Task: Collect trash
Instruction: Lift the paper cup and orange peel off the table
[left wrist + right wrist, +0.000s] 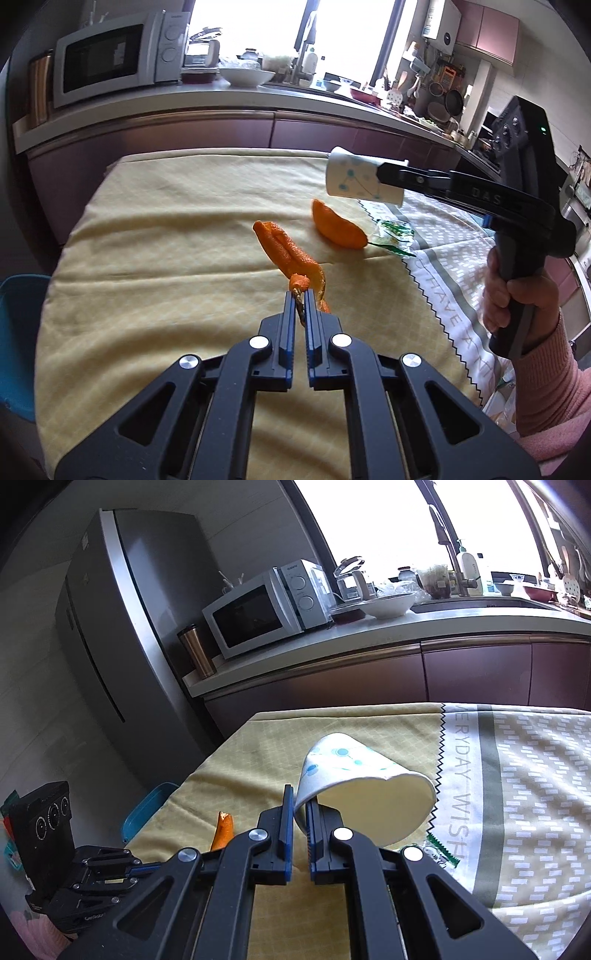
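My left gripper [301, 295] has its jaws pinched tight on one end of a long orange peel [286, 251], lifted above the yellow cloth of the table [147, 258]. My right gripper [301, 805] clamps the rim of a dotted paper cup [354, 775], held sideways in the air. A second orange peel [338, 229] and a green wrapper [393, 236] lie near the table's middle.

Bright daylight flooded the window [369, 520] above a kitchen counter [369, 635]; a white microwave [258, 609] sat on it, a steel fridge [110, 627] stood left of the microwave.
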Action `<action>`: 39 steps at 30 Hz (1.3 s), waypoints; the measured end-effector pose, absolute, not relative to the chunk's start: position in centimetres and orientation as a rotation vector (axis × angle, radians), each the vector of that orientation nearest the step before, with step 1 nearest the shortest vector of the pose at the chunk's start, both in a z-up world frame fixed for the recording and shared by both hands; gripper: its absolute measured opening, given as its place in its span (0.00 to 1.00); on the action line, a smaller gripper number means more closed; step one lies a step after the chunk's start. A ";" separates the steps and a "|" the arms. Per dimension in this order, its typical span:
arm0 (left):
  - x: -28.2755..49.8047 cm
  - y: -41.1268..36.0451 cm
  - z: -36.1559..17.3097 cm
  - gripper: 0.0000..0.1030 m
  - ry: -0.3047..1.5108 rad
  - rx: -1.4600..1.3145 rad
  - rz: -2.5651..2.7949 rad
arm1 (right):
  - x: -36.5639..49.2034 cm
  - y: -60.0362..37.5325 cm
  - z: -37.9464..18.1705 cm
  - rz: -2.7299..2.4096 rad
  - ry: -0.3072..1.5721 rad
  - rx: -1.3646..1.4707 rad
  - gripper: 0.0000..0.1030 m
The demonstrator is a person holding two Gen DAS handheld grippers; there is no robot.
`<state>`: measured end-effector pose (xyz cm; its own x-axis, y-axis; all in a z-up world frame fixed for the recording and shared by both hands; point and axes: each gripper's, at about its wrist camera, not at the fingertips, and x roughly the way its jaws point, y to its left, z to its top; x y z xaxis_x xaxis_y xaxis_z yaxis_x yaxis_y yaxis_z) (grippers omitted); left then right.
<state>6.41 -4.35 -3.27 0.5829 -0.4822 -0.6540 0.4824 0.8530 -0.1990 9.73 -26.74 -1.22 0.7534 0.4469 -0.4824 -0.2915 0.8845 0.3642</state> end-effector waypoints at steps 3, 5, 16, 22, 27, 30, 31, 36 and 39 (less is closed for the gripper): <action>6.1 -2.9 -2.9 0.05 0.754 -0.005 -0.530 | 9.1 -25.5 -0.9 0.445 0.587 0.270 0.05; 5.9 -2.1 -2.8 0.05 0.747 -0.008 -0.513 | 8.8 -24.6 -0.7 0.472 0.586 0.270 0.05; 5.1 1.4 -2.9 0.04 0.752 -0.032 -0.458 | 8.2 -20.0 -1.0 0.577 0.611 0.265 0.05; 5.7 1.5 -5.6 0.21 0.827 -0.014 -0.459 | 8.5 -19.4 -1.8 0.580 0.645 0.281 0.05; 5.7 1.4 -7.0 0.26 0.838 -0.019 -0.481 | 8.5 -19.3 -2.5 0.572 0.666 0.285 0.05; 5.8 1.4 -7.1 0.17 0.835 -0.019 -0.493 | 8.6 -19.2 -2.9 0.571 0.677 0.290 0.05; 5.8 1.4 -7.1 0.08 0.837 -0.021 -0.503 | 8.6 -19.1 -2.9 0.572 0.676 0.289 0.05; 5.2 1.2 -6.4 0.05 0.801 -0.012 -0.492 | 8.5 -18.7 -2.8 0.586 0.669 0.288 0.05; 4.9 1.6 -5.8 0.05 0.784 -0.022 -0.490 | 8.4 -18.2 -2.5 0.601 0.663 0.282 0.05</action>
<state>4.85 1.65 -5.83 0.6020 -0.4307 -0.6724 0.4150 0.8882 -0.1974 8.44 -18.25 -2.53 0.6281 0.6038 -0.4909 -0.4299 0.7951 0.4279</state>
